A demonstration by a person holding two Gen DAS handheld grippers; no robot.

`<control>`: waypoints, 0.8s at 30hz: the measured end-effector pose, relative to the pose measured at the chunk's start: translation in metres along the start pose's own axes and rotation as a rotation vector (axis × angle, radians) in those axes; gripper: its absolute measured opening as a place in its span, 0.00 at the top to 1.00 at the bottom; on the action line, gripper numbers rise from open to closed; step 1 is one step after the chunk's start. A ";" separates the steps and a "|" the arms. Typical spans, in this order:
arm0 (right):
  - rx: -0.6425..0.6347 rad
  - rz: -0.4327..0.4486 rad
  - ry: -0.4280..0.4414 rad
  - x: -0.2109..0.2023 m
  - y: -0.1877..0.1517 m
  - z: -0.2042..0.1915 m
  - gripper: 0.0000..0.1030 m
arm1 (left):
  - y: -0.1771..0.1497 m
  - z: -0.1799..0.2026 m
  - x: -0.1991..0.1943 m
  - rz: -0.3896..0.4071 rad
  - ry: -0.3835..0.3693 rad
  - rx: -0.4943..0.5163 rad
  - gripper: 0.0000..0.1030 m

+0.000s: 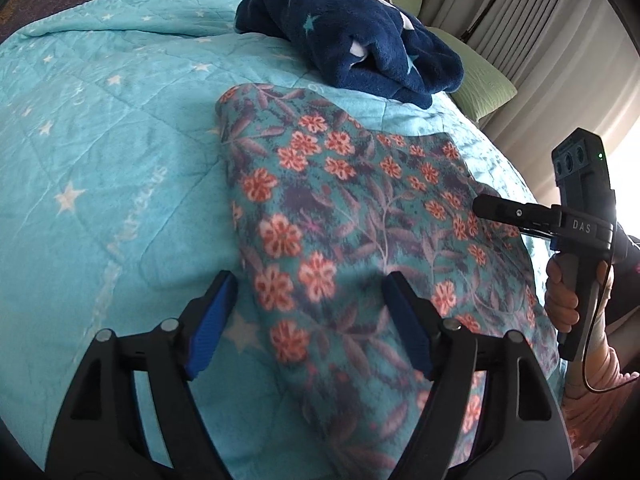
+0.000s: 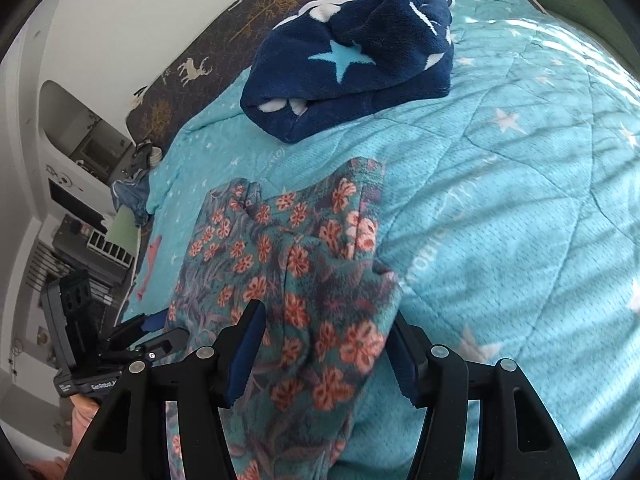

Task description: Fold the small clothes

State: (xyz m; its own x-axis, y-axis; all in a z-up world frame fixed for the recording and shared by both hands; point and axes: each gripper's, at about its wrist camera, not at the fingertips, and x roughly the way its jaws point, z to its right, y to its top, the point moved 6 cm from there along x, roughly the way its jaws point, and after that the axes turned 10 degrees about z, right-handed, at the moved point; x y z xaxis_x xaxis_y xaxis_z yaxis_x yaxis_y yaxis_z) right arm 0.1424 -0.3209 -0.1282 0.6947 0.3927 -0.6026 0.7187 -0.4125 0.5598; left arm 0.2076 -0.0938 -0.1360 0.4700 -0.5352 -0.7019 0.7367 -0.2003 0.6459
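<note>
You are working over a bed spread with a turquoise quilt dotted with white stars, and beneath it a dark bedspread printed with deer and trees runs to a white wall. On one side you have pale curtains with bright daylight coming past them and a green pillow at the bed's edge. On the other side stand cluttered shelves.

Place: a home bedroom
Bed: turquoise star-print quilt spread wide
Window side: pale curtains, green pillow
Far side: cluttered shelves
</note>
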 end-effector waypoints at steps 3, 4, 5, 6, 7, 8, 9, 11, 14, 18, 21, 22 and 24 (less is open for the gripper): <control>0.023 0.003 0.023 0.004 0.003 0.003 0.42 | 0.005 -0.002 0.006 -0.001 -0.020 -0.015 0.25; 0.025 0.004 0.031 0.004 0.004 0.003 0.42 | 0.007 -0.002 0.007 0.000 -0.025 -0.016 0.25; 0.025 0.004 0.034 0.005 0.005 0.003 0.42 | 0.008 -0.002 0.009 0.000 -0.029 -0.016 0.25; 0.026 0.004 0.040 0.004 0.005 0.004 0.42 | 0.009 -0.002 0.010 0.000 -0.031 -0.016 0.25; 0.028 0.004 0.043 0.004 0.004 0.004 0.42 | 0.009 -0.002 0.010 -0.001 -0.033 -0.016 0.25; 0.030 0.004 0.046 0.003 0.004 0.004 0.42 | 0.009 -0.001 0.010 -0.002 -0.032 -0.013 0.25; 0.031 0.002 0.050 0.000 0.003 0.005 0.42 | 0.008 0.000 0.010 -0.003 -0.031 -0.010 0.25; 0.024 -0.005 0.053 -0.006 0.000 0.006 0.42 | 0.006 0.003 0.006 -0.009 -0.037 -0.002 0.25; -0.013 -0.030 0.061 -0.017 -0.011 0.003 0.42 | 0.001 0.009 0.000 -0.018 -0.072 0.006 0.25; -0.076 -0.060 0.088 -0.022 -0.022 -0.001 0.42 | 0.001 0.013 0.007 -0.025 -0.083 0.010 0.25; -0.046 -0.050 0.095 -0.012 -0.018 0.000 0.42 | 0.007 0.012 0.016 -0.015 -0.101 -0.013 0.23; -0.030 -0.043 0.103 -0.008 -0.016 0.000 0.42 | 0.008 0.012 0.017 -0.013 -0.106 -0.019 0.22; 0.001 -0.031 0.125 -0.001 -0.011 0.000 0.42 | 0.009 0.011 0.019 -0.016 -0.109 -0.026 0.22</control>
State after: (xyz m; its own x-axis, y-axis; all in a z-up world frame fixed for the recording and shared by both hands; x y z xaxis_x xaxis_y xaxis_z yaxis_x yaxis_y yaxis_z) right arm 0.1337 -0.3171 -0.1336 0.6702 0.5044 -0.5445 0.7401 -0.3988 0.5415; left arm 0.2177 -0.1152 -0.1399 0.4033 -0.6184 -0.6745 0.7570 -0.1886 0.6255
